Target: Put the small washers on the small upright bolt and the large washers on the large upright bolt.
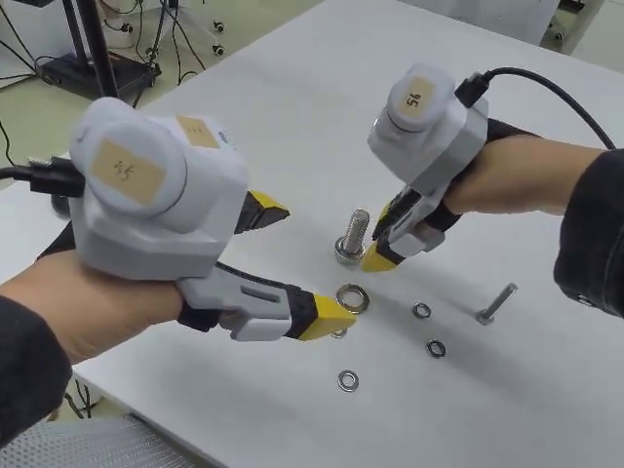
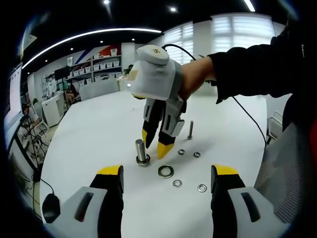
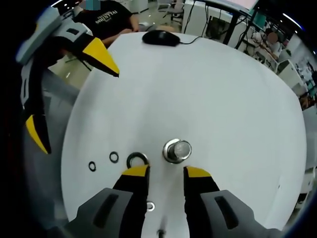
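The left claw (image 1: 302,263), released wide, frames the large washer (image 1: 352,297) on the bench (image 1: 292,97). The right claw (image 3: 167,171), slightly open and empty, is beside the large upright bolt (image 3: 177,150); the head view adds the small bolt (image 1: 495,304) lying flat.

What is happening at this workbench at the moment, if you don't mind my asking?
A person is working on putting washers onto bolts, with a hand-held gripper in each hand. The right hand-held gripper is open and empty, its tips just beside the large bolt standing on the white table. The left hand-held gripper is spread wide, low near the large washer, which lies flat on the table. Several small washers lie loose nearby, with the small bolt beyond them.
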Tool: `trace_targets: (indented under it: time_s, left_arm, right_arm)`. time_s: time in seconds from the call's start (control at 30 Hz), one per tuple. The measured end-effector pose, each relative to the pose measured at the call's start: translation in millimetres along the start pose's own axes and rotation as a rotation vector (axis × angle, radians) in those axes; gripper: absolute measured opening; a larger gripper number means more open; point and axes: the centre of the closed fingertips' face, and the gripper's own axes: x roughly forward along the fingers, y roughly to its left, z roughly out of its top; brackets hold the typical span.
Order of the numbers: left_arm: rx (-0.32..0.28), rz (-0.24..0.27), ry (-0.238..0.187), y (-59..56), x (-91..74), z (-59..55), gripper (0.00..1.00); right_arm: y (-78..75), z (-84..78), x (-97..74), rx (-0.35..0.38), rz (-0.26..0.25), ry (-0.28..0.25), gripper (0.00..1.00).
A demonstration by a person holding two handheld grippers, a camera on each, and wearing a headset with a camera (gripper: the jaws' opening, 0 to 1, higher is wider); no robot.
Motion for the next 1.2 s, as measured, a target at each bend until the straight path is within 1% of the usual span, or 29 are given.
trace_targets:
  time_s: [0.1,0.27,0.53,0.67,0.8,0.9,1.2]
  left_arm:
    - [0.0,-0.001,0.0,-0.8,-0.7,-0.1,0.71]
    - [0.003,-0.002,0.0,-2.2,-2.0,-0.3,0.71]
    - [0.006,-0.002,0.001,-2.5,-2.5,-0.1,0.71]
    - [0.006,-0.002,0.001,-1.7,-1.7,0.1,0.7]
    - [0.007,-0.001,0.002,-1.5,-1.3,0.2,0.7]
    - [0.006,0.0,0.001,-1.1,-1.2,0.6,0.7]
    - [0.009,-0.004,0.009,-1.2,0.9,-0.9,0.7]
  right_arm:
    - [2.5,-0.6,-0.3,0.0,0.001,0.001,0.28]
    - [11.2,-3.4,1.3,0.001,0.009,0.001,0.28]
    - [18.3,-6.4,4.2,-0.005,0.02,0.006,0.28]
    - [25.2,-8.0,7.1,-0.01,0.029,0.009,0.29]
    - [31.8,-10.8,11.4,-0.021,0.04,0.023,0.29]
    - [36.4,-10.0,11.6,-0.025,0.045,0.023,0.29]
    - [39.3,-9.3,20.3,-0.044,0.046,0.032,0.3]
